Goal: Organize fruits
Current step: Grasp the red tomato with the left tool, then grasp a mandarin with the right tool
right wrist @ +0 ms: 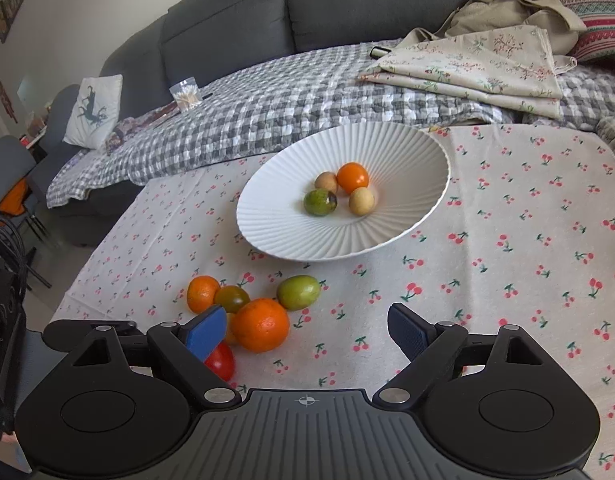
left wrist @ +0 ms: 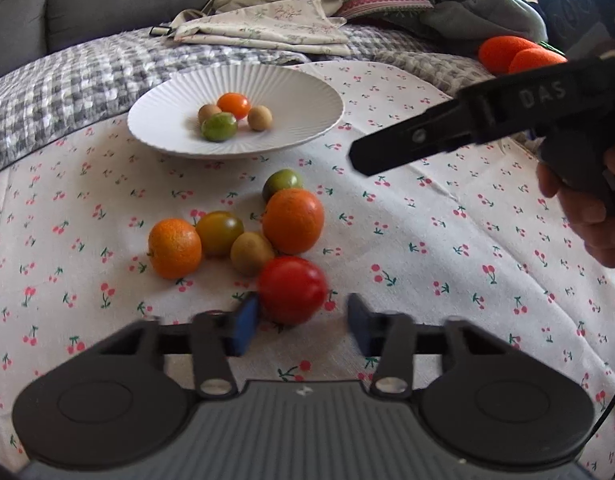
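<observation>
My left claw (left wrist: 303, 320), jaws apart, brackets the red tomato (left wrist: 292, 289) on the bench (left wrist: 427, 240); its left pad touches, the right stands clear. My right claw (right wrist: 313, 334) is wide open beside the orange (right wrist: 260, 325). The plate (left wrist: 291, 92) lies beyond.

White ribbed plate (right wrist: 407, 152) sits on cherry-print tablecloth (right wrist: 507, 260), holding four small fruits: orange tomato (right wrist: 352, 177), green fruit (right wrist: 320, 202), two tan round fruits (right wrist: 362, 201). Nearer the camera, a loose cluster lies on the cloth: big orange (right wrist: 260, 324), small orange (right wrist: 202, 293) left, green fruit (right wrist: 298, 292) behind, red tomato (left wrist: 292, 289) nearest. Folded floral cloth (right wrist: 487, 64) lies behind the plate.
</observation>
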`<control>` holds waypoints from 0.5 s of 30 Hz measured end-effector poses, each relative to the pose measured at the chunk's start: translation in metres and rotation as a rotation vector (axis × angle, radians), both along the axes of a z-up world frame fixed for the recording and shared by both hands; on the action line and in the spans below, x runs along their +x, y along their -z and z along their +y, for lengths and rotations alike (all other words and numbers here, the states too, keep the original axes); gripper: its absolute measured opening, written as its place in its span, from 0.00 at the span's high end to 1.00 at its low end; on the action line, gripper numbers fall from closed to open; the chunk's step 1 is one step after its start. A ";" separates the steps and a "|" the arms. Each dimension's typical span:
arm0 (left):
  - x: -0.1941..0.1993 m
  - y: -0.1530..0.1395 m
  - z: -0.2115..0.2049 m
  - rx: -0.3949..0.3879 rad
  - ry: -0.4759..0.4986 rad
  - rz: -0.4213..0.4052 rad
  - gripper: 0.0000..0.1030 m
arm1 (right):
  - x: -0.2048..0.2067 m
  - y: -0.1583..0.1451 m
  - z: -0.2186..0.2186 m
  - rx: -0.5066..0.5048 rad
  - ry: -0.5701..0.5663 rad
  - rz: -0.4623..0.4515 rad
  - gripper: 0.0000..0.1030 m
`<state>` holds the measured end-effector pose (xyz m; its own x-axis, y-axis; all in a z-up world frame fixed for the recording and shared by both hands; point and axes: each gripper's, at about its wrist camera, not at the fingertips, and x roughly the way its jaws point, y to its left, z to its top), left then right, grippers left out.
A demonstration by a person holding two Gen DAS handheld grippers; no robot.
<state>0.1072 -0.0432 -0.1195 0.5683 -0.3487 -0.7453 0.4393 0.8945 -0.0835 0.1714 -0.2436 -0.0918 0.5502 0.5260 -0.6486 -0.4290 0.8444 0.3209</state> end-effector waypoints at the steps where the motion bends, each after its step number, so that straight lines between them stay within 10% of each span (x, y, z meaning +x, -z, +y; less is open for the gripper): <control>1: 0.001 0.000 0.000 -0.006 0.005 0.008 0.67 | 0.000 0.001 0.002 0.000 -0.002 0.003 0.13; 15: -0.001 -0.011 0.023 -0.024 0.022 0.011 0.68 | 0.001 0.025 0.024 0.049 0.008 0.046 0.15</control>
